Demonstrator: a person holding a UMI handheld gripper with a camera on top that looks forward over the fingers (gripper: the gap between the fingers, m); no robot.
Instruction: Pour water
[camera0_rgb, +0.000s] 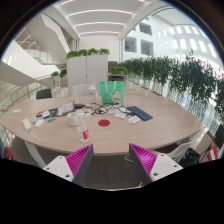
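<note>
Two pink pads (78, 160) are sitting closest to the camera, one on each finger, and the gripper (113, 162) is hanging spread wide with nothing between the fingers, so it's released and gripping zilch.

Just past the fingertips, the near rim of a big oval wooden table (150, 128) is curving across. Dead ahead at 12 o'clock a small red disc (105, 124) is lying flat on the wood, and a bit beyond it at about 11 o'clock what looks like a clear cup or bottle (81, 119) is standing, probably the pouring thing, though it's honestly too small to be sure. Off toward 1 o'clock a dark blue book or tablet (140, 113) is lying flat. Out at 10 o'clock a scatter of small bits is sitting, too tiny to count properly.

So: two pads, one table, one red disc, one blue flat thing.

Farther back, green chairs (111, 91) are standing behind the table, then a row of plants (170, 72) and bright windows.

Step-wise, this is looking like the approach, nothing picked up yet. Next move is probably calling for pushing forward over the table edge and lining the fingers up around that clear container.
</note>
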